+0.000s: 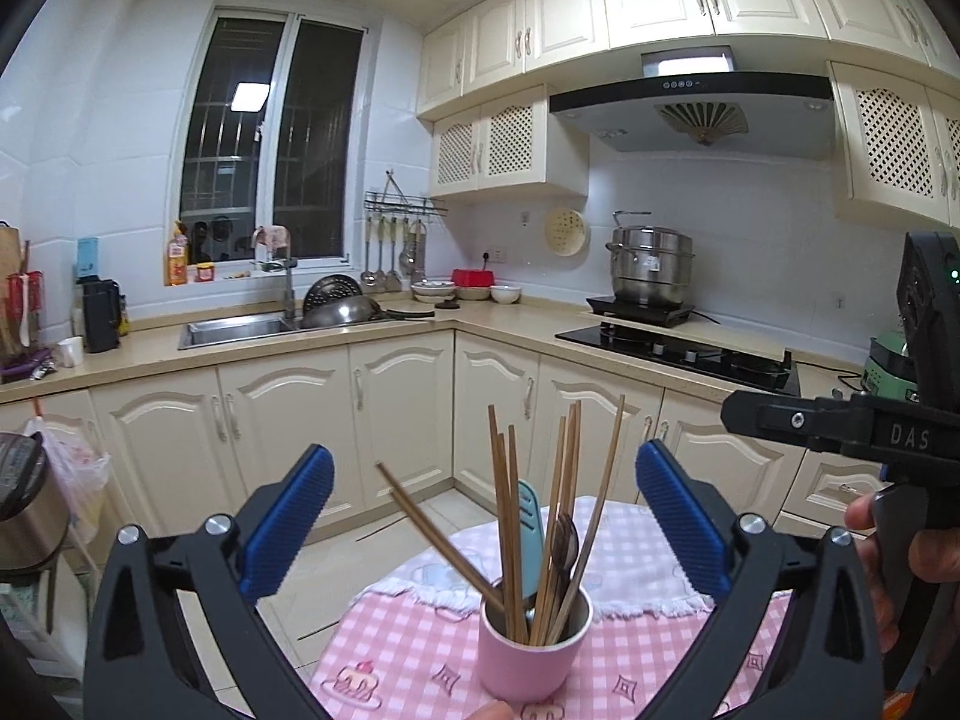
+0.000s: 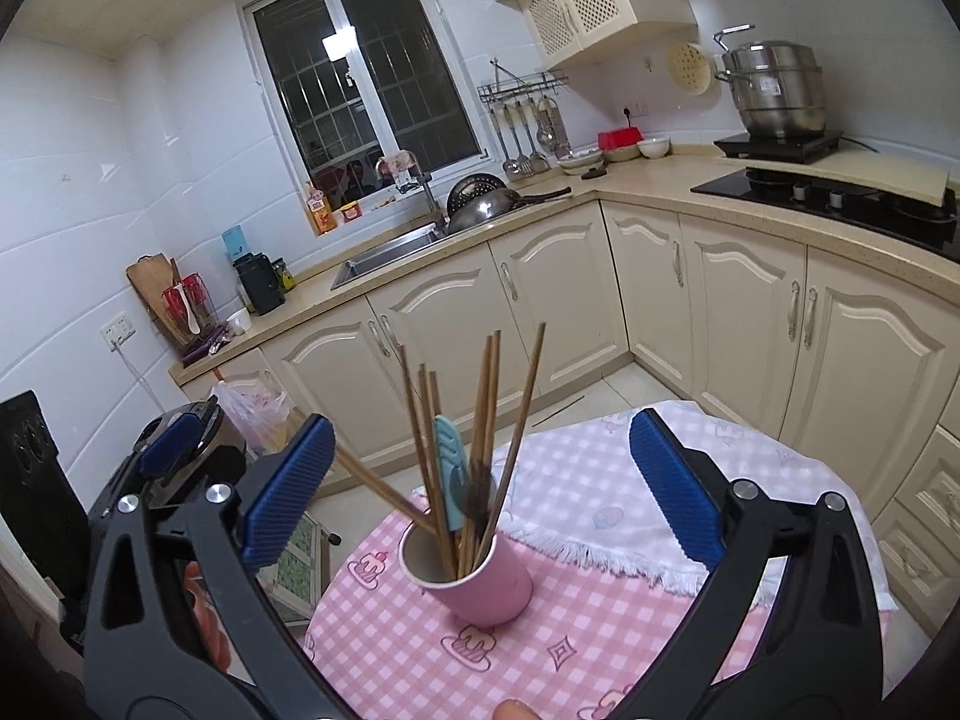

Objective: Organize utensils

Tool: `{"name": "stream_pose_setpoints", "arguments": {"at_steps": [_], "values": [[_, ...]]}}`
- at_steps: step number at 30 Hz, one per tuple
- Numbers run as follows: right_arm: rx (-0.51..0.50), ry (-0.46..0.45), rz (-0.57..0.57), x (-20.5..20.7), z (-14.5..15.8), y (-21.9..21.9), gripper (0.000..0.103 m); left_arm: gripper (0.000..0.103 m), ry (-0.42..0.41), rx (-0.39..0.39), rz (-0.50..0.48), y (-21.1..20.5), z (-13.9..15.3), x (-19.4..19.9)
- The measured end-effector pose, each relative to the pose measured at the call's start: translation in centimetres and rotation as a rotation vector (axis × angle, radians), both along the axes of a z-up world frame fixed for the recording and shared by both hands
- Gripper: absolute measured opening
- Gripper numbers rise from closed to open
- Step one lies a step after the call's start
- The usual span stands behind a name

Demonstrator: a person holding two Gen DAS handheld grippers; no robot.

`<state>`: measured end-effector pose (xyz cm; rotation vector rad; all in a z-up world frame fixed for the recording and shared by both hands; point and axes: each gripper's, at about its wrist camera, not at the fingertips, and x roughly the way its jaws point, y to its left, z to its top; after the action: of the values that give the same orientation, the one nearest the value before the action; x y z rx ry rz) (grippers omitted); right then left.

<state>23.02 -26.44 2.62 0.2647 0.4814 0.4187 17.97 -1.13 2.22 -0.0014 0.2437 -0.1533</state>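
We hold both tools with their jaws spread as wide as they go and nothing between the blue pads. Ahead of the left tool (image 1: 485,522), centred between its fingers, stands the pink cup (image 1: 534,651) on the surface (image 1: 630,660), which is covered with a pink checked cloth. The cup stands upright, mouth up. The wooden chopsticks (image 1: 561,516) rise out of it with their long axes nearly vertical, fanning slightly, tips up. One chopstick (image 1: 438,540) leans far out toward our left finger, its long axis slanting from the cup's rim up and left. A light blue utensil (image 1: 531,540) and a dark spoon (image 1: 565,540) stand upright among the sticks.

From the right tool (image 2: 480,489) the same cup (image 2: 480,582) sits slightly left of centre between the fingers and looks tilted in this fisheye view. The leaning chopstick (image 2: 378,489) points toward its left pad. The right tool (image 1: 840,420) shows at the right edge of the left view.
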Motion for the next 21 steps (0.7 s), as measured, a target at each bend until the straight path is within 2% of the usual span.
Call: {"name": "stream_pose_setpoints", "arguments": {"at_steps": [8,21], "values": [[-0.053,-0.049,-0.037,-5.6,-0.1,0.9,0.097,0.099,0.024,0.038,0.054,0.0,0.5,-5.3],[-0.117,-0.107,-0.093,-13.6,-1.1,2.4,0.097,0.099,0.007,0.044,0.095,0.2,0.5,-12.3]]}}
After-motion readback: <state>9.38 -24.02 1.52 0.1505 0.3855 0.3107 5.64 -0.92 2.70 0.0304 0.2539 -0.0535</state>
